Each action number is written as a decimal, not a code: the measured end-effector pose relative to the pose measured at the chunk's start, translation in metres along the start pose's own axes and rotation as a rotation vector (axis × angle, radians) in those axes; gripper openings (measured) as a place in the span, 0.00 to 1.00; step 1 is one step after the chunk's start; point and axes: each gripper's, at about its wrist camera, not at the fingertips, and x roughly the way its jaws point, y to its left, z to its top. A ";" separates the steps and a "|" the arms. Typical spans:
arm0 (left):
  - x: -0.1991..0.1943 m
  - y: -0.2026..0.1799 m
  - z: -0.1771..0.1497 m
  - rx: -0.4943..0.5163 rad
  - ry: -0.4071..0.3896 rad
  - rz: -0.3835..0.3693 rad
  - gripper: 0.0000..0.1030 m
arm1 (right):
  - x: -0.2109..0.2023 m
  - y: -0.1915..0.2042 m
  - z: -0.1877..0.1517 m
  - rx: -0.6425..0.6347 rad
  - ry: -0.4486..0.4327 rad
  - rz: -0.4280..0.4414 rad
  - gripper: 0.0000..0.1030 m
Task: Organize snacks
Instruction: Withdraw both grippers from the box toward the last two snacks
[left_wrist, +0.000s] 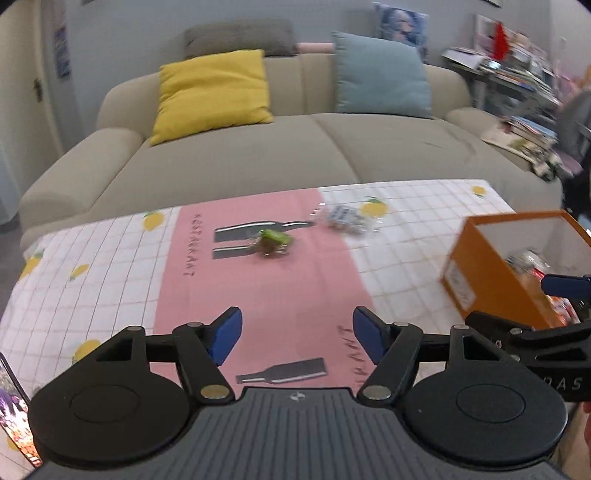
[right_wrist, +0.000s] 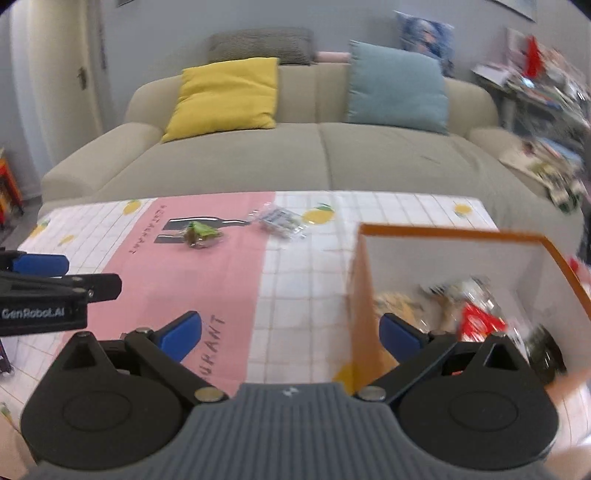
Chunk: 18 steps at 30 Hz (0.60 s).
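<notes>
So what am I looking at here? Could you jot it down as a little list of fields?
place: table with lemon-print cloth in front of a sofa
snacks left out: green packet on the pink mat; clear packet beside it, at the mat's edge
container: orange box, open, several packets already inside
left gripper: open, holding nothing, above the mat
right gripper: open, holding nothing, astride the box's near wall
cushions: yellow cushion, blue cushion
</notes>
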 end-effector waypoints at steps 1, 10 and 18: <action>0.005 0.006 0.001 -0.015 0.000 0.005 0.75 | 0.006 0.005 0.003 -0.014 -0.001 0.004 0.97; 0.051 0.046 0.015 -0.047 0.016 -0.044 0.76 | 0.079 0.032 0.030 -0.072 0.004 0.004 0.97; 0.098 0.070 0.031 -0.080 0.022 -0.069 0.82 | 0.145 0.037 0.057 -0.055 0.039 -0.010 0.97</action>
